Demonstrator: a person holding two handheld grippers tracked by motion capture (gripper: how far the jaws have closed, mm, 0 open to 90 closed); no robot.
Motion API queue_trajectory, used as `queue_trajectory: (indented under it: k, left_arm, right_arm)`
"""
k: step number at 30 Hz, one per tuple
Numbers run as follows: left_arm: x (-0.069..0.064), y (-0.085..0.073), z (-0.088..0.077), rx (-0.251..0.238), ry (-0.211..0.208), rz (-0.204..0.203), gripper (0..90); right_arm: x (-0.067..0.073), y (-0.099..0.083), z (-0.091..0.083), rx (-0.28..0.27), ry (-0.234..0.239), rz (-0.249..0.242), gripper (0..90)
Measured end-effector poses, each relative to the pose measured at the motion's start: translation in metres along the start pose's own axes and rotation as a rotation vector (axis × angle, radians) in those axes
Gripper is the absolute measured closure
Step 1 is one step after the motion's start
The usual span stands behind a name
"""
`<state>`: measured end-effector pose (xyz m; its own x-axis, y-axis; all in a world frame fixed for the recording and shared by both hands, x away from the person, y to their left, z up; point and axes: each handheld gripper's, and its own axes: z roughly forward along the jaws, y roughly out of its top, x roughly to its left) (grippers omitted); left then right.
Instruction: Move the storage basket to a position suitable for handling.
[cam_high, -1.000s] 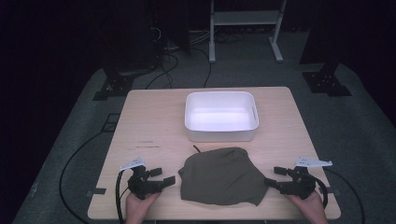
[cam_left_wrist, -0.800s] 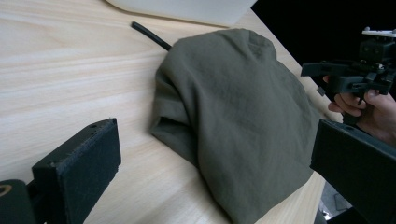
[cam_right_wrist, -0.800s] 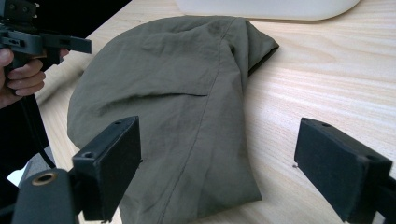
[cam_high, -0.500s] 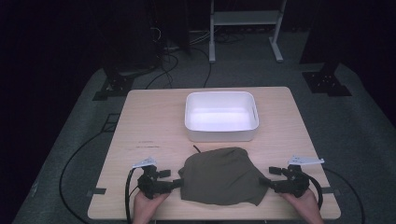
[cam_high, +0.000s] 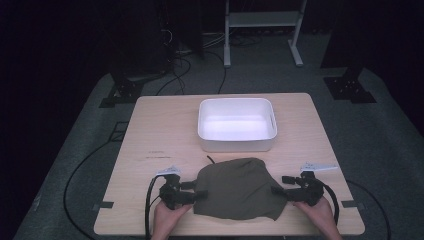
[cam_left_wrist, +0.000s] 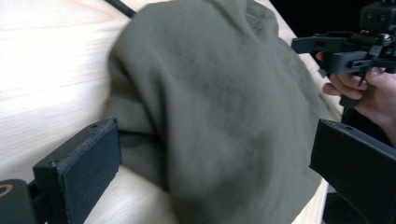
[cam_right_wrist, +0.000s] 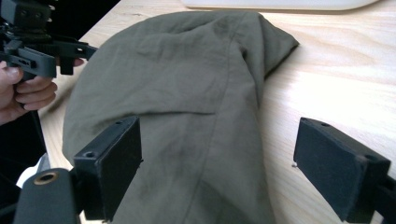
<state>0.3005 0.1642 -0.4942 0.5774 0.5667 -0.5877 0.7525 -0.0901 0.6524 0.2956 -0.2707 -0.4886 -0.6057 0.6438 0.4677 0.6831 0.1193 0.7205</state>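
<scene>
High view: olive cloth (cam_high: 236, 187) lay bunched at the desk's (cam_high: 160, 125) front edge, left gripper (cam_high: 192, 191) & right gripper (cam_high: 278, 186) flanking it. Left gripper view: jaws gaped wide around the folds, nothing pinched. Right gripper view: same, jaws apart. Risk imo: closing on too thick a wad, so it'd lift as a lump or slip out.
</scene>
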Motion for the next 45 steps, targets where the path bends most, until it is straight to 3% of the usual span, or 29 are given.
queue_trajectory:
  k: [18,25,37,45]
  left_arm:
    - [-0.004,0.009,0.021,0.037,0.027,0.004,4.3]
    - [-0.003,0.01,0.025,0.021,0.03,-0.003,6.6]
    - [-0.009,0.01,0.029,0.037,0.018,0.011,15.5]
    - [-0.016,0.014,0.033,0.062,0.034,0.052,23.0]
  right_arm:
    - [0.004,0.005,0.017,0.046,-0.011,-0.007,15.0]
    - [0.008,0.006,0.026,0.066,-0.003,-0.016,16.6]
    - [0.016,0.006,0.037,0.084,-0.005,-0.061,27.8]
    - [0.023,0.007,0.044,0.098,0.001,-0.102,36.1]
